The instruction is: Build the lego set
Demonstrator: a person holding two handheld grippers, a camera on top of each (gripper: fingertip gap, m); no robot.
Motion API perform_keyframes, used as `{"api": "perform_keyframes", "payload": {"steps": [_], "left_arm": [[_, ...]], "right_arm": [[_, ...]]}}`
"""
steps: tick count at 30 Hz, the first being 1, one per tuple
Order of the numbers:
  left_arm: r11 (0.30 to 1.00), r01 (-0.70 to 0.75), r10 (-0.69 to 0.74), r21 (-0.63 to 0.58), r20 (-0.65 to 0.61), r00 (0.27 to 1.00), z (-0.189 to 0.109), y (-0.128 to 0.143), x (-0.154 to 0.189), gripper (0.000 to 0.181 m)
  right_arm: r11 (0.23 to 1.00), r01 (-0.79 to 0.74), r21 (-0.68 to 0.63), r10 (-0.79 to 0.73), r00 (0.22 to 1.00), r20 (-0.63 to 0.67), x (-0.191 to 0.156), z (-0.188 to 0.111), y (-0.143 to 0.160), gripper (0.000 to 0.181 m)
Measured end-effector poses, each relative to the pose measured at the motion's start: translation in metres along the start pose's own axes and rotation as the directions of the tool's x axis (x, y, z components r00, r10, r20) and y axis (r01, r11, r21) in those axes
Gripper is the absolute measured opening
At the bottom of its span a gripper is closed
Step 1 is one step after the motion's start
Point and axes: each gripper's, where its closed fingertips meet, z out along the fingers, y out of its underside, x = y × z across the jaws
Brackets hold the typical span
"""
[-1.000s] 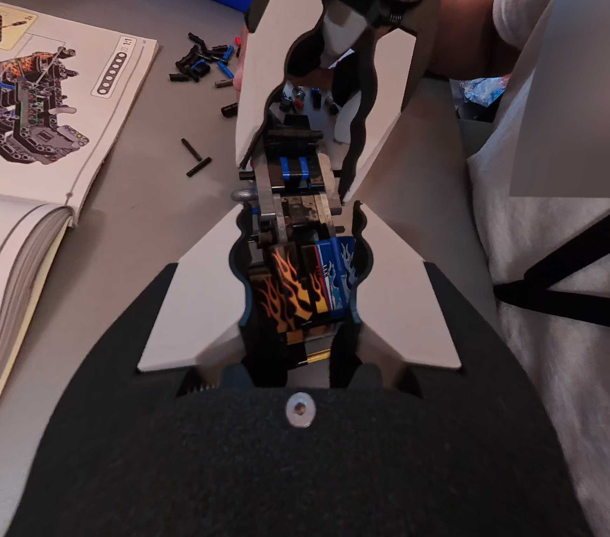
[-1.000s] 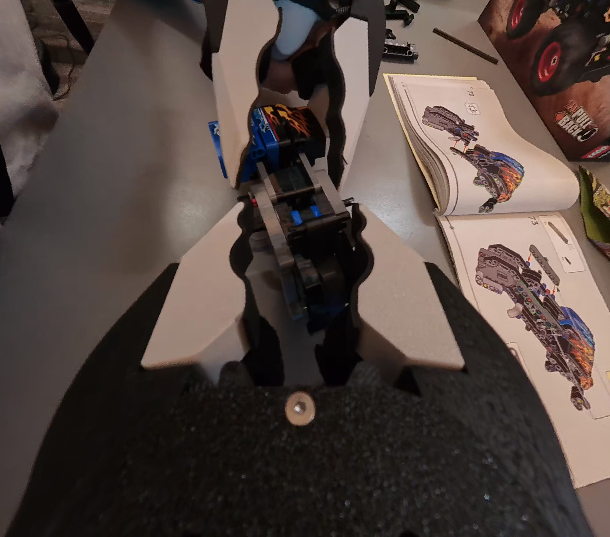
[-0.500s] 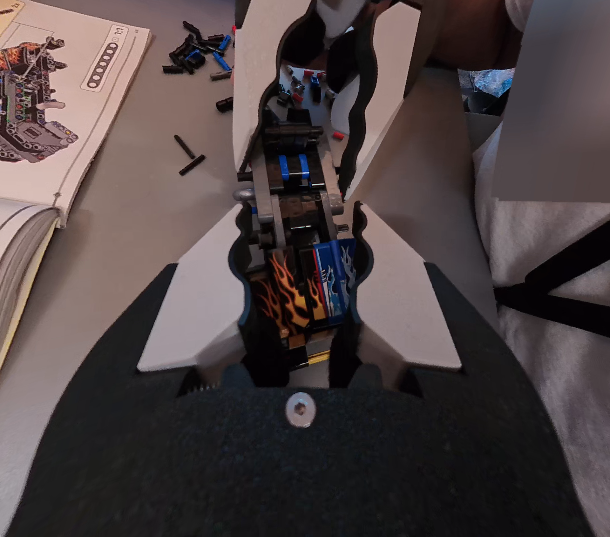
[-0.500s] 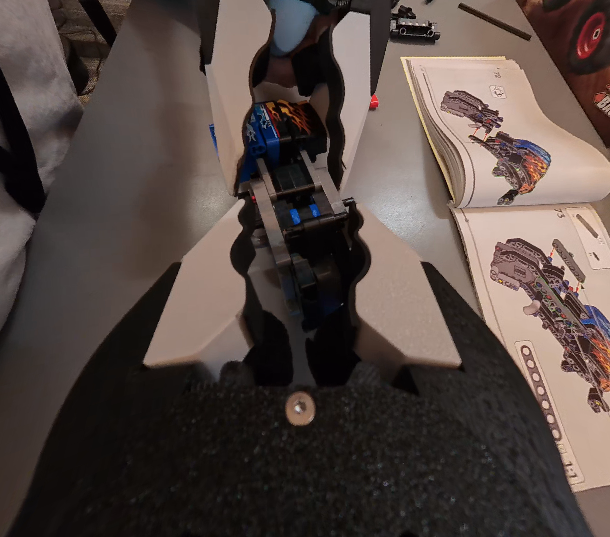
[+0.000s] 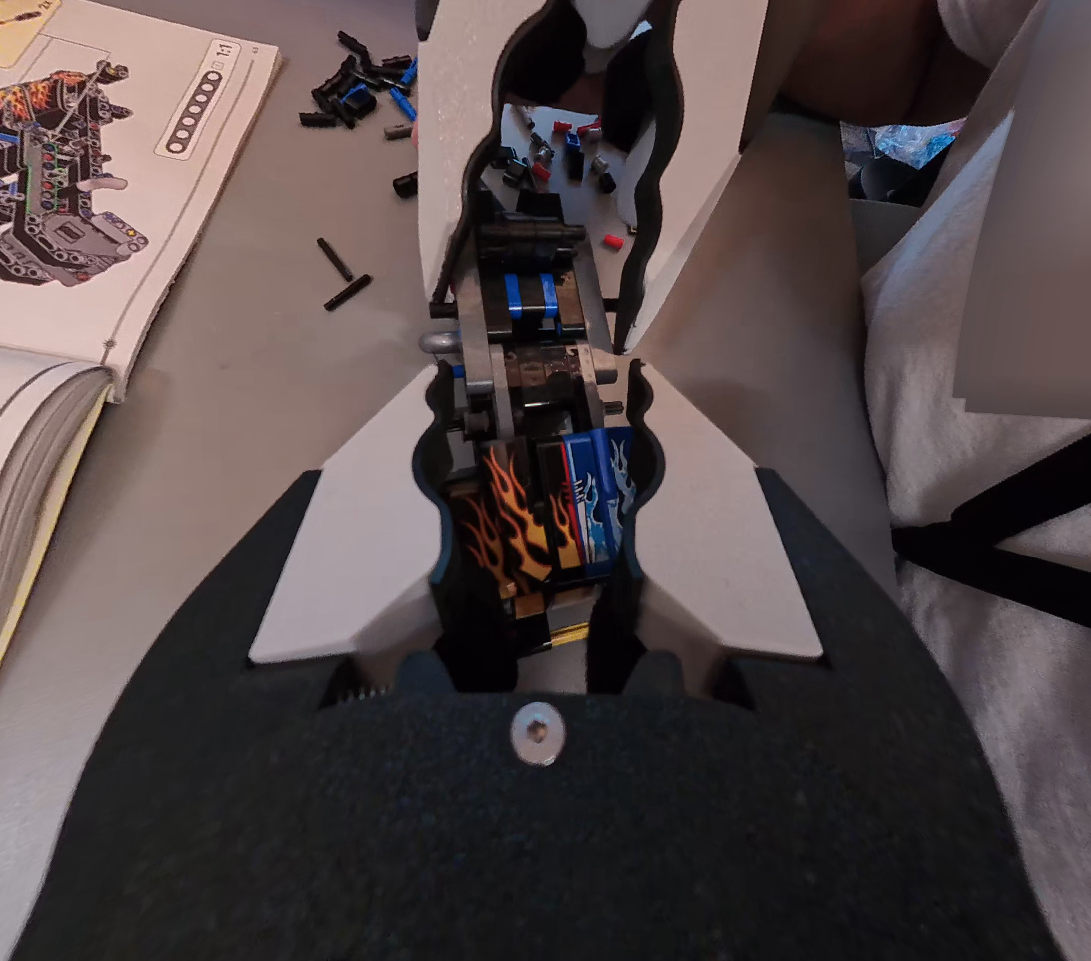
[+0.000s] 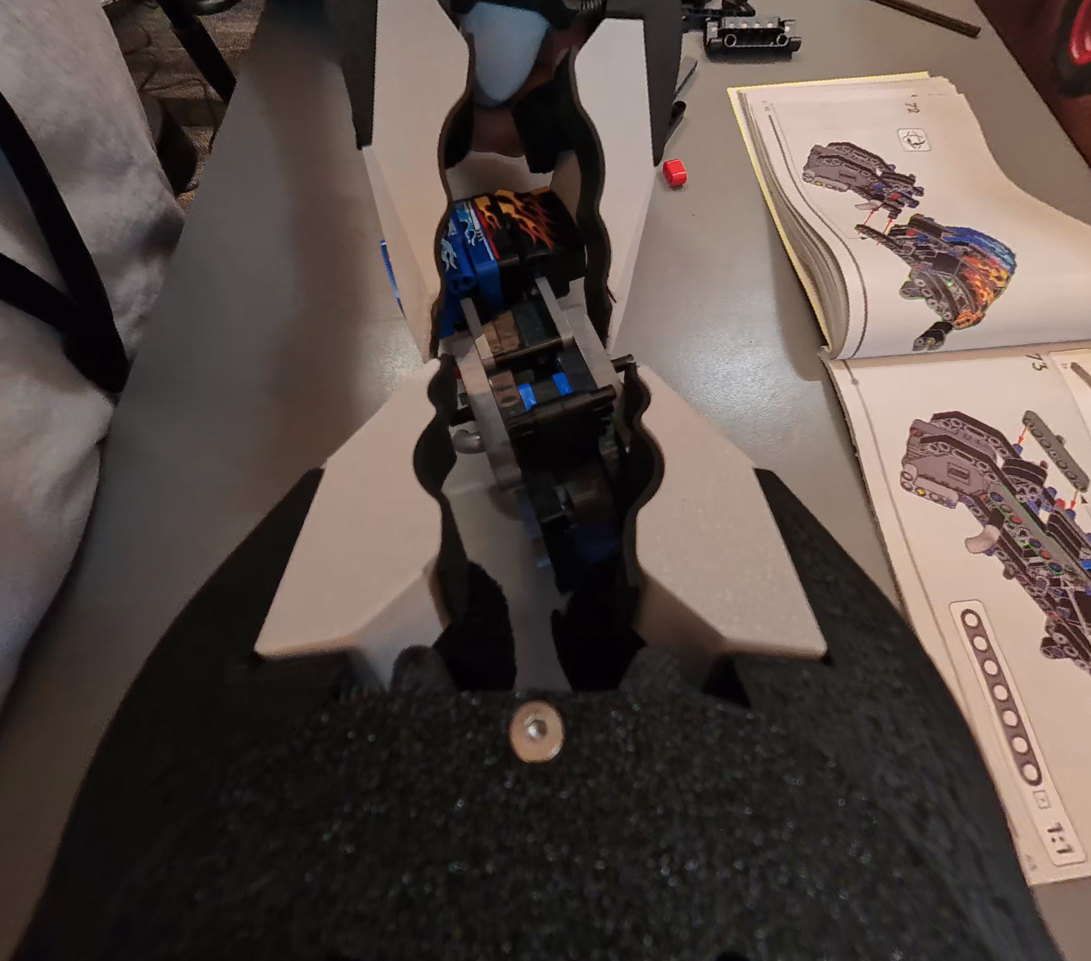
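The left gripper is clamped on the flame-printed end of the lego model. The right gripper is clamped on the opposite, grey-and-black frame end, so the model is held between the two above the desk.

Progress, as judged: the frame and printed panels are assembled, and no wheels are visible on the model. The instruction booklet lies open at a late page. Loose pins and a black beam remain on the desk, so further steps are pending.
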Motion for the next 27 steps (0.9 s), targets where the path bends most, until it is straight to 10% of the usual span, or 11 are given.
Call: {"api": "perform_keyframes", "payload": {"steps": [27], "left_arm": [[0.999,-0.012,0.013,-0.034,0.020,1.000,0.0036,0.0020,0.0023,0.055]], "right_arm": [[0.996,0.033,-0.085,-0.035,0.999,-0.017,-0.0026,-0.0009,0.0059,0.054]]}}
